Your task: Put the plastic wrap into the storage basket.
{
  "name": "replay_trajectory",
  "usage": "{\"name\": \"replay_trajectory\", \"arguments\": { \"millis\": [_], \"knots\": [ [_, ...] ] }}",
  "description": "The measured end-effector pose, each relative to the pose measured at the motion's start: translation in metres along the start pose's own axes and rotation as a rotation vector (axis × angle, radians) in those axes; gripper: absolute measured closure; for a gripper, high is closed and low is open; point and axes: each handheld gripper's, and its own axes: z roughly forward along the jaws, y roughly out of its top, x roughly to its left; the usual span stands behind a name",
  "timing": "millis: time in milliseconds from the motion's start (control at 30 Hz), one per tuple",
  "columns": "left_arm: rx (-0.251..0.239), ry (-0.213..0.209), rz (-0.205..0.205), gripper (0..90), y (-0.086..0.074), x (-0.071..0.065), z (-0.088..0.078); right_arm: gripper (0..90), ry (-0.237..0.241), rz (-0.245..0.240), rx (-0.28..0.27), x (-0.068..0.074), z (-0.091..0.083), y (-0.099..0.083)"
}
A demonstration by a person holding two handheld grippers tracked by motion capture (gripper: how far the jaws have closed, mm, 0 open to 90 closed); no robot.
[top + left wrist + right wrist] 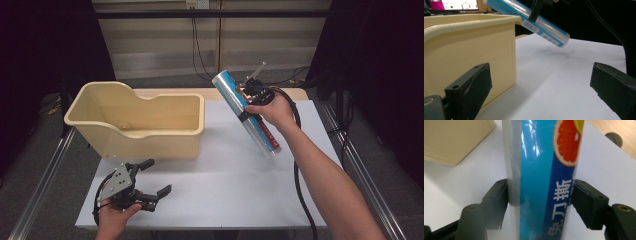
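Right gripper point(248, 104) is clamped across the middle of the roll point(246, 113), both pads pressing its sides in the right gripper view. The roll hangs clear above the white worktop point(225, 175), right of centre, toward the far edge. Its long axis is tilted, top end leaning up and toward the tub point(137, 122), bottom end toward the near right. The tub sits at the far left corner, well apart from the roll; getting there looks like a carry leftward. Left gripper point(152, 176) rests near the near left edge, jaws spread, nothing between them. Count: one roll, one tub, two grippers.
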Motion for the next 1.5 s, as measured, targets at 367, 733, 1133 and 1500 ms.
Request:
{"name": "replay_trajectory", "arguments": {
  "millis": [367, 733, 1133, 1500],
  "knots": [
    [0.001, -0.003, 0.001, 3.6, 0.0, 0.0, -0.001, 32.3, 0.02, -0.037, -0.113, 0.007, -0.011, 0.007],
    [0.001, -0.005, -0.002, 3.6, 0.0, -0.001, 0.001, 32.2, 0.078, -0.047, -0.245, 0.009, -0.01, -0.002],
    [-0.001, -0.005, -0.001, 3.7, 0.0, -0.001, 0.0, 32.2, 0.112, -0.077, -0.366, 0.016, -0.026, 0.005],
    [0.0, -0.006, 0.001, 3.7, 0.0, 0.001, 0.0, 32.1, 0.105, -0.196, -0.403, 0.041, -0.057, 0.04]
  ]
}}
